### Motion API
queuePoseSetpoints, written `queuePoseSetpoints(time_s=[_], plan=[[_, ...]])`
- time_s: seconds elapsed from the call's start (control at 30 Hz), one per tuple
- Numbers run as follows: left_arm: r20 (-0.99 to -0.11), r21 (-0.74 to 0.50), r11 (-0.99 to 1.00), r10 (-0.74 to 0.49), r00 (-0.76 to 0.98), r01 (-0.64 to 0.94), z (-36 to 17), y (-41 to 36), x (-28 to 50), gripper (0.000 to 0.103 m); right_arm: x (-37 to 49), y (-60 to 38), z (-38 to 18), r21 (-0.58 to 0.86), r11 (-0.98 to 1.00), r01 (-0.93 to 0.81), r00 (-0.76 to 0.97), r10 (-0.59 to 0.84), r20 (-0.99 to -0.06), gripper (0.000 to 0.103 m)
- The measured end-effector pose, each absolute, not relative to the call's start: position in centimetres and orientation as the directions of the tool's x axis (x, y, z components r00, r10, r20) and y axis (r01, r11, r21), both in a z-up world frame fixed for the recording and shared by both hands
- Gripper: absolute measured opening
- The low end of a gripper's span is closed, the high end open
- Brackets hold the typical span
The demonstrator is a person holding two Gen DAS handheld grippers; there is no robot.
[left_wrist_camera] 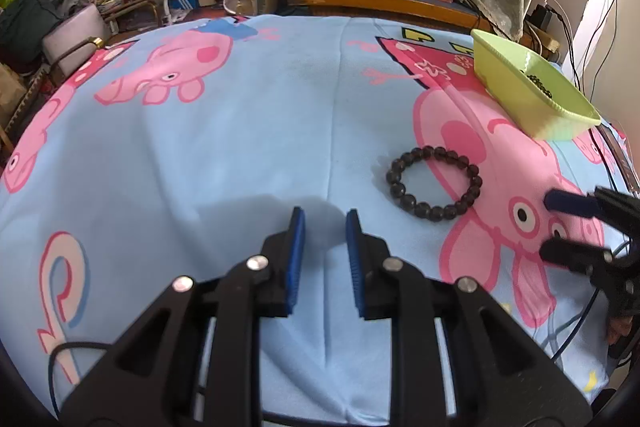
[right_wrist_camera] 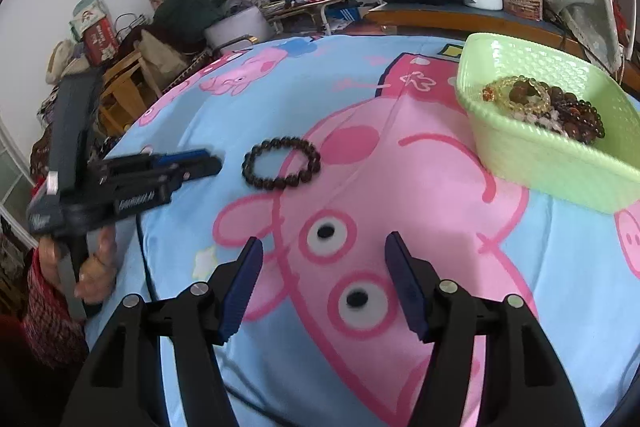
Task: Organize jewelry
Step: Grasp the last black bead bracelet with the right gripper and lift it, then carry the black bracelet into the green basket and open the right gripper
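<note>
Dark round-bead bracelet (left_wrist_camera: pixel 434 183) lies flat in a loop on the cloth (left_wrist_camera: pixel 240 147), half on plain blue, half on the pink pig print; nothing touches it. Cloth is soft, lightly creased, light blue with cartoon pigs, spread over a rounded worktop. Left claw (left_wrist_camera: pixel 325 223) hovers low over the blue area just left of the bracelet, blue ribbed pads a narrow gap apart, nothing between them. Right claw (right_wrist_camera: pixel 323 259) sits over the pig's eyes, jaws spread wide and empty, bracelet ahead of it and slightly left. Green plastic basket (right_wrist_camera: pixel 560 167), shallow, with a perforated lattice wall, stands on the cloth well to the right of the bracelet. Right view looks into it: a heap of beaded bracelets (right_wrist_camera: pixel 560 107), amber-yellow translucent, dark brown and pale beads tangled together. Left view shows mostly the basket's outer wall and only a sliver of dark beads. Right view also shows the left hand (right_wrist_camera: pixel 96 267) around a black handle, slightly blurred. Cluttered room behind.
</note>
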State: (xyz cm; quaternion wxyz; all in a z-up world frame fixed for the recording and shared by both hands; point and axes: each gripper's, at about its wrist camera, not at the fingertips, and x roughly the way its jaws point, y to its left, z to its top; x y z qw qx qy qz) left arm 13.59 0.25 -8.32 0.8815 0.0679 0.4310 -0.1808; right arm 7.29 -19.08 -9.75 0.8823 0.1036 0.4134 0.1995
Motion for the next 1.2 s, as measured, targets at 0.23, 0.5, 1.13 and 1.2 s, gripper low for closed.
queuePoseSetpoints(time_s=[0.23, 0.5, 1.13, 1.2], plan=[[-0.784, -0.04, 0.926, -0.262, 0.563, 0.376, -8.3, 0.3, 13.6, 0.02, 12.2, -16.3, -8.2, 0.306, 0.895, -0.325, 0.567, 0.444, -0.694, 0.008], [-0.783, -0.031, 0.927, -0.255, 0.567, 0.374, -8.3, 0.1, 13.5, 0.02, 14.6, -14.5, -9.8, 0.203, 0.908, -0.367, 0.531, 0.384, -0.755, 0.0], [-0.76, -0.186, 0.832, -0.459, 0.461, 0.522, -6.3, -2.3, 11.4, 0.037, 2.9, -22.8, -10.8, 0.447, 0.867, -0.221, 0.588, 0.484, -0.648, 0.0], [-0.747, -0.198, 0.794, -0.502, 0.435, 0.575, -5.5, -3.7, 10.2, 0.039, 2.8, -23.3, -10.5, 0.446, 0.873, -0.198, 0.6, 0.468, -0.649, 0.0]])
